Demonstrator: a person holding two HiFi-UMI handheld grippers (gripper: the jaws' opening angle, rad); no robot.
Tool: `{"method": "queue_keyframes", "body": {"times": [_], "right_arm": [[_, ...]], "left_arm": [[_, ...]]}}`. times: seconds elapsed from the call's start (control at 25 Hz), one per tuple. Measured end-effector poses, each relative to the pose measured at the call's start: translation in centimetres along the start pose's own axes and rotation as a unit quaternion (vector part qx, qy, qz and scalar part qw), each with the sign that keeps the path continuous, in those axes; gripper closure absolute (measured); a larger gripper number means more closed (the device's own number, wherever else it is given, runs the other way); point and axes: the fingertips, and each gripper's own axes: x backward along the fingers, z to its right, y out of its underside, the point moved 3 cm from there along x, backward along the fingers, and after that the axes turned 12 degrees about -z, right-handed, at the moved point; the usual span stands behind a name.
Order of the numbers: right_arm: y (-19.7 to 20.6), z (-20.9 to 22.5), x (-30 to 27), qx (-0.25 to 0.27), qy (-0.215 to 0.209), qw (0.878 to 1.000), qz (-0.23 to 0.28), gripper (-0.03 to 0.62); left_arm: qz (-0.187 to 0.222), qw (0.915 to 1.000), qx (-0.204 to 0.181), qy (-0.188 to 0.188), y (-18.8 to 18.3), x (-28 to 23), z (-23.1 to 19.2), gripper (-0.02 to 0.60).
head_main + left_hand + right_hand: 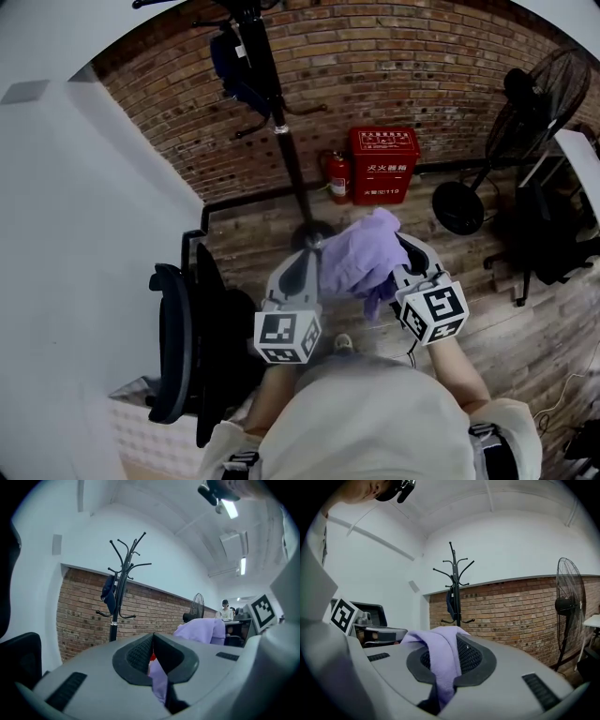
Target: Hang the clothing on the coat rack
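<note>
The left gripper [302, 267] is clamped on one edge of the lilac garment [361, 258]. The right gripper [405, 255] pinches the other edge, with fabric draped over its pads. The cloth bunches between them, running roughly 9 to 3 o'clock in the head view. Beyond stands the coat rack [284, 131], at about 12 o'clock from the left gripper and nearer 11 from the right, so the left hand looks closer. A dark garment [230, 61] hangs on its 9 o'clock side. The upper hooks [129, 550] sit high at 12 in both gripper views, so the move is likely up and forward
</note>
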Motion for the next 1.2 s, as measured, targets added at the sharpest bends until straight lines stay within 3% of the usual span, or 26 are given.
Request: {"method": "queue_keyframes", "body": {"times": [0.68,1.2], "right_arm": [[-2.4,1.1,-8.5,0.004,0.009,1.000,0.001,0.572],[-3.8,4.7,-13.0,0.010,-0.005,1.000,0.006,0.572]], "left_arm": [[-0.006,0.9999,0.007,0.004,-1.8,-5.5,-6.5,0.577],[0.000,0.9993,0.022,-0.030,-2.7,-8.9,-9.0,0.577]]}}
